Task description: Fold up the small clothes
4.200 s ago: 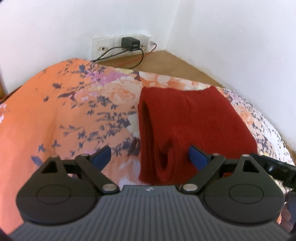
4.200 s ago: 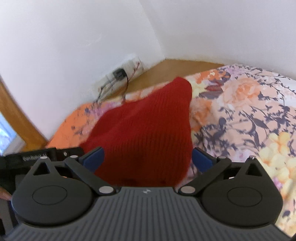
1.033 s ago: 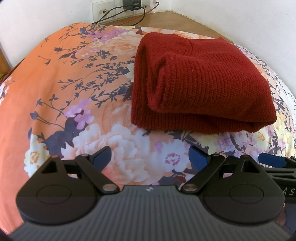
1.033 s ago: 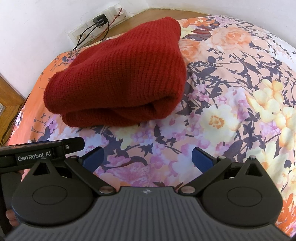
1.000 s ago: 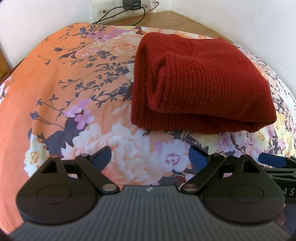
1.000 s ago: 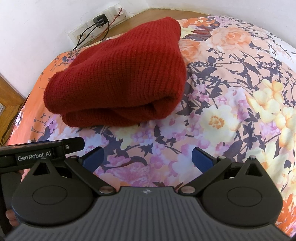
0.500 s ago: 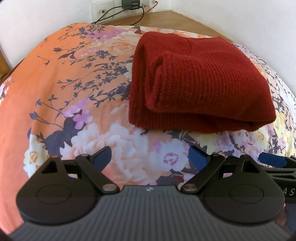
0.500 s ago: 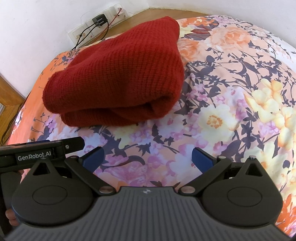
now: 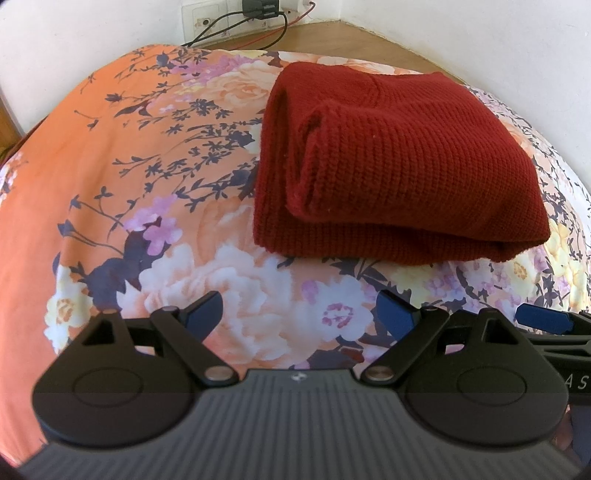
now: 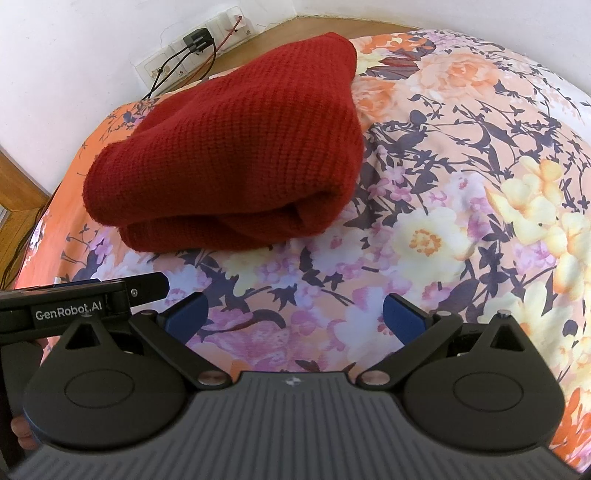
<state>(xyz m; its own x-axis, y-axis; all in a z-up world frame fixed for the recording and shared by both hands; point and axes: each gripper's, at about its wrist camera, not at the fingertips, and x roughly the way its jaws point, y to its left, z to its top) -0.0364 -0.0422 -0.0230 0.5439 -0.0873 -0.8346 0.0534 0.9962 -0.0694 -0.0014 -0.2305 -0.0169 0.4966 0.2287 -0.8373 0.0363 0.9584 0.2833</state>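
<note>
Red knitted sweater (image 9: 402, 166), folded into a bundle on the floral bedsheet (image 9: 122, 192), ahead of both grippers. Left gripper (image 9: 299, 314) and right gripper (image 10: 295, 314): jaws apart, empty, clear of the cloth. Fold apparently finished; if tidying, press the loose front edges flat.

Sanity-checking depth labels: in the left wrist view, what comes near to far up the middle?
left gripper, open → floral bedsheet → folded red knit garment → wooden floor strip → wall sockets with plugged charger.
</note>
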